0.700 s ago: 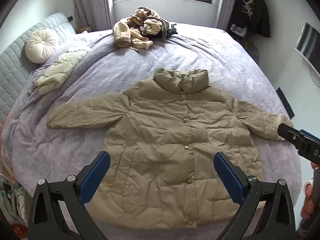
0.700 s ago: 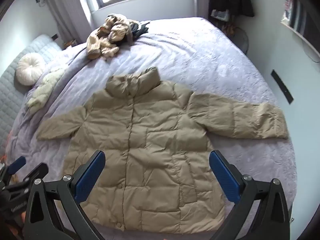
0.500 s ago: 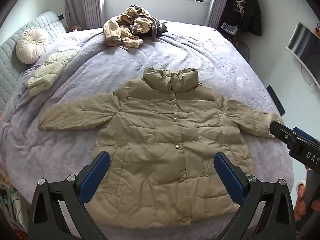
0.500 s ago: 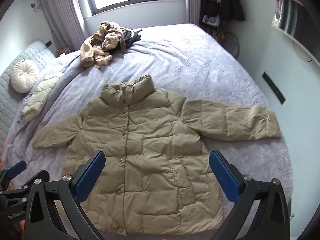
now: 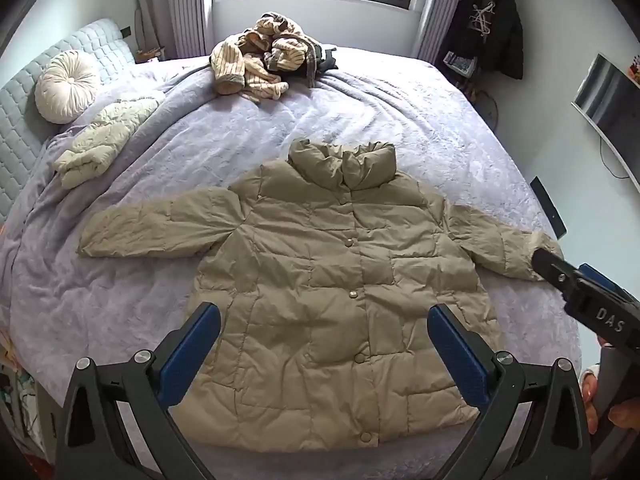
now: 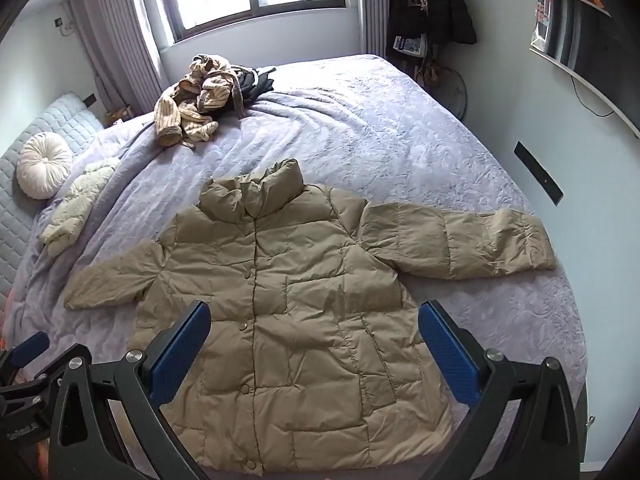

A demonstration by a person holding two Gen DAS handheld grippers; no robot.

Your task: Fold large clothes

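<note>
Left wrist view: both grippers, left gripper (image 5: 324,354) and right gripper (image 6: 314,350), spread wide, empty, above khaki jacket (image 5: 320,280).

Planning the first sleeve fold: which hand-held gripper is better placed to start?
Probably right. The right hand-held gripper shows beside the jacket sleeve's cuff, jaws open. The left hand-held gripper hangs over the hem, far from either cuff.

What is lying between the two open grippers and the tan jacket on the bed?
Nothing visible. The jacket lies flat and bare on the bed. The left gripper and the right gripper are both open above it; the other clothes lie far off.
</note>
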